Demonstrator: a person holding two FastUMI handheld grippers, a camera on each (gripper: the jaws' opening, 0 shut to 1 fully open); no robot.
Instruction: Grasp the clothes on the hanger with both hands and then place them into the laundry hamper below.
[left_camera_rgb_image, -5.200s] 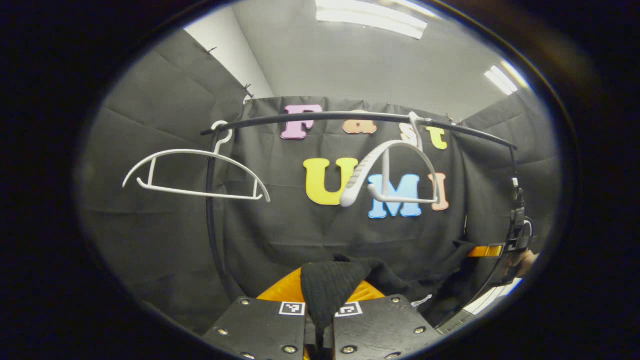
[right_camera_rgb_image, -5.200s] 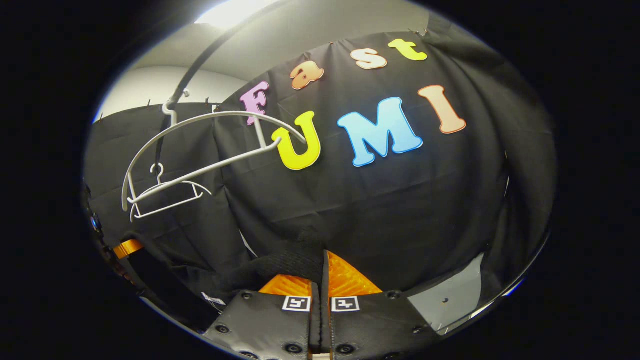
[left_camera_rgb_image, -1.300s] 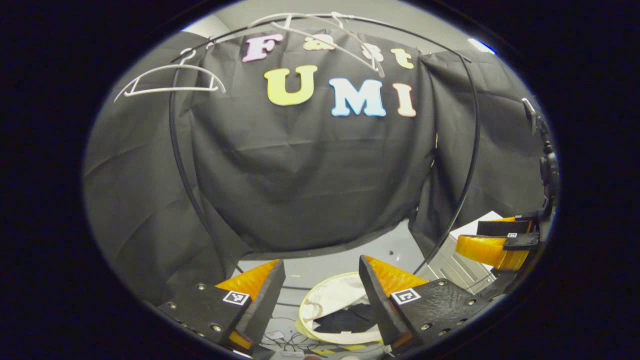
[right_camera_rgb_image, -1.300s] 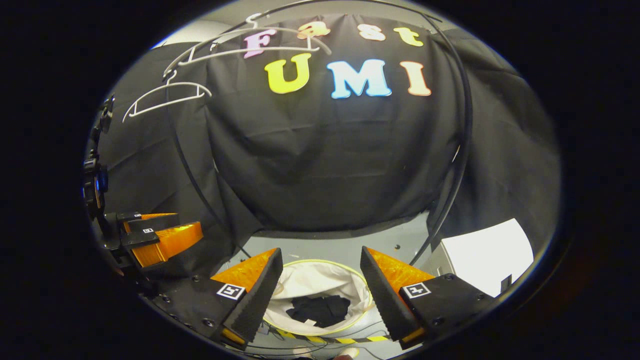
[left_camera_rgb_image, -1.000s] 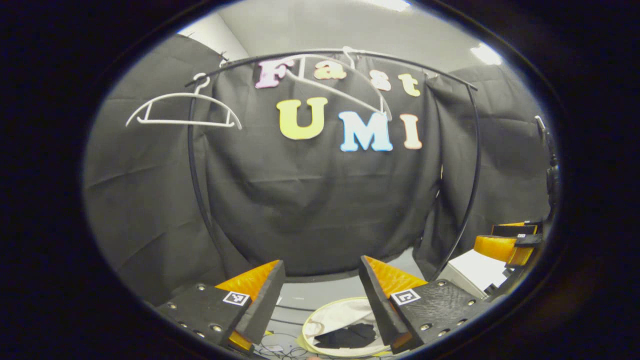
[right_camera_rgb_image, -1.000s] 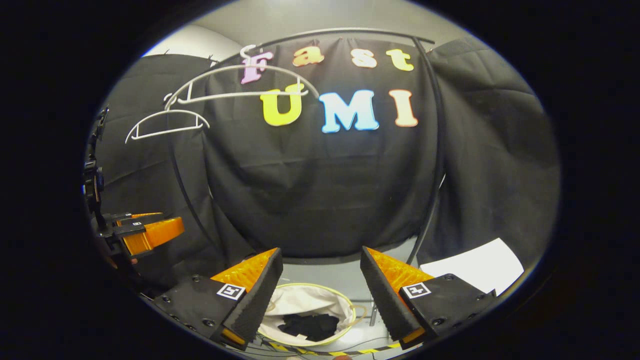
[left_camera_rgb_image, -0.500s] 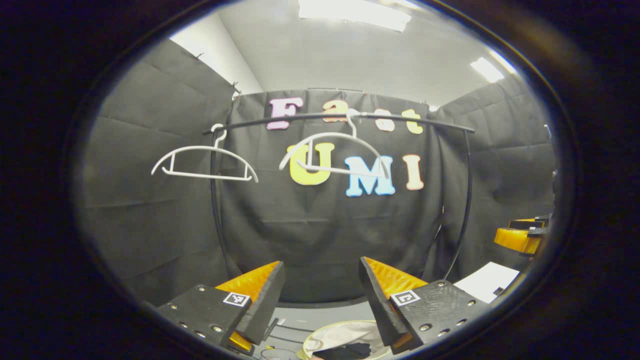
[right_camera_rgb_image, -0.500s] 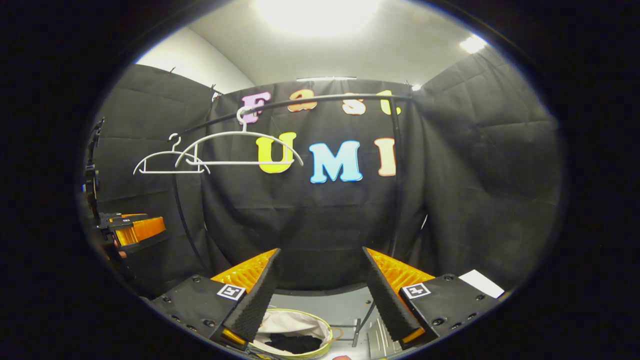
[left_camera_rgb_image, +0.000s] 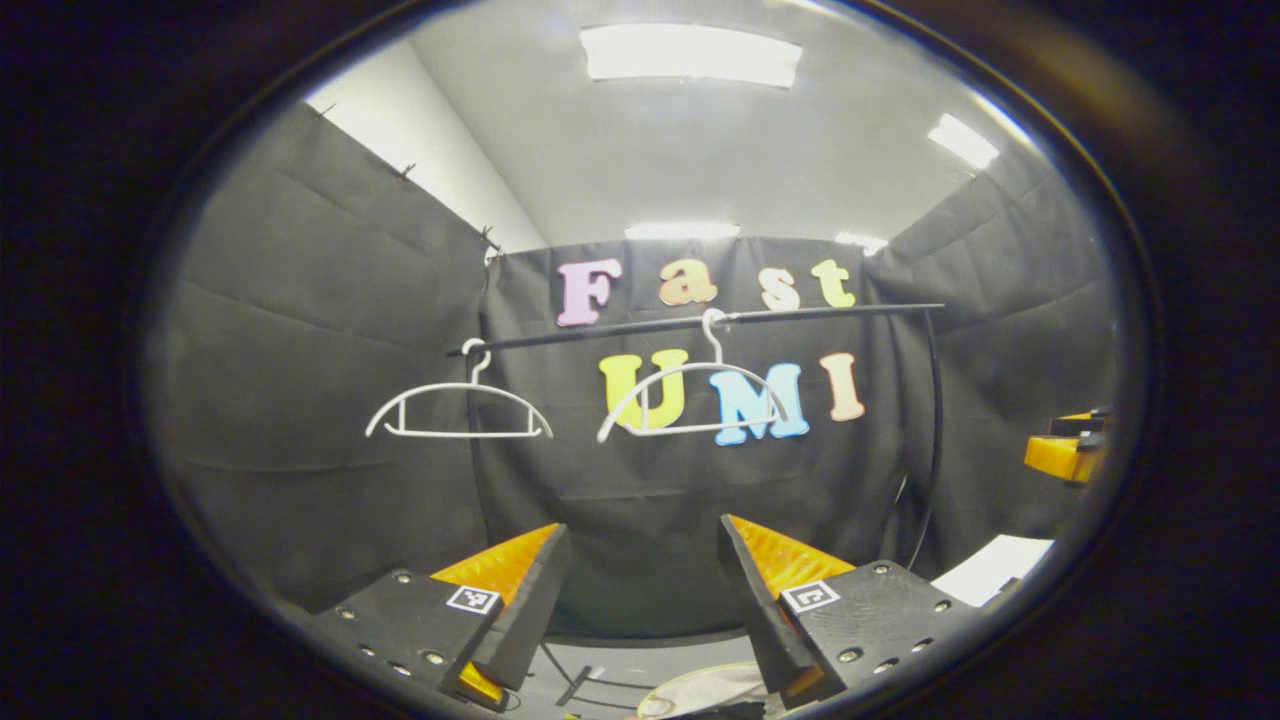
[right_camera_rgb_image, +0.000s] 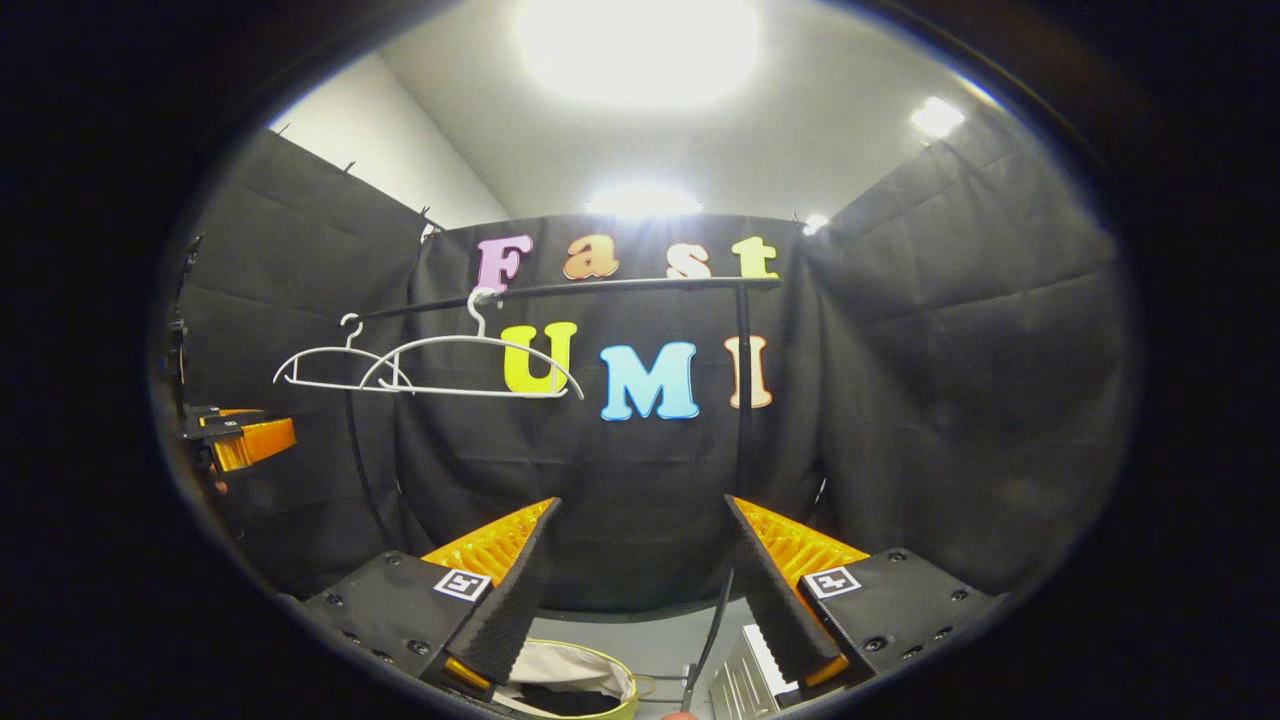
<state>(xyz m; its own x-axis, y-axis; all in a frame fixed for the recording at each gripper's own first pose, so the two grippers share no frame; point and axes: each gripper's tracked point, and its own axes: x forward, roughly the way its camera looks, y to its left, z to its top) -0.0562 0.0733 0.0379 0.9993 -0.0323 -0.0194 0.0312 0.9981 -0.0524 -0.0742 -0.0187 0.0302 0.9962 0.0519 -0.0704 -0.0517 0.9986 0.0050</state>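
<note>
down in the laundry hamper (right_camera_rgb_image: 600, 678), at the bottom edge of the right gripper view, the dark clothes (right_camera_rgb_image: 560, 700) lie inside its pale lining, so i judge the drop done. my right gripper (right_camera_rgb_image: 640, 590) stands wide with nothing between its fingers, and my left gripper (left_camera_rgb_image: 640, 595) is wide and empty too, the hamper rim just below it. up on the rail (left_camera_rgb_image: 700, 322) two white hangers (left_camera_rgb_image: 458, 410) hang bare. to finish well i'd lift both tongs straight up and back, keeping clear of the rack's upright pole (right_camera_rgb_image: 742, 400) and the hangers so nothing swings or snags.
</note>
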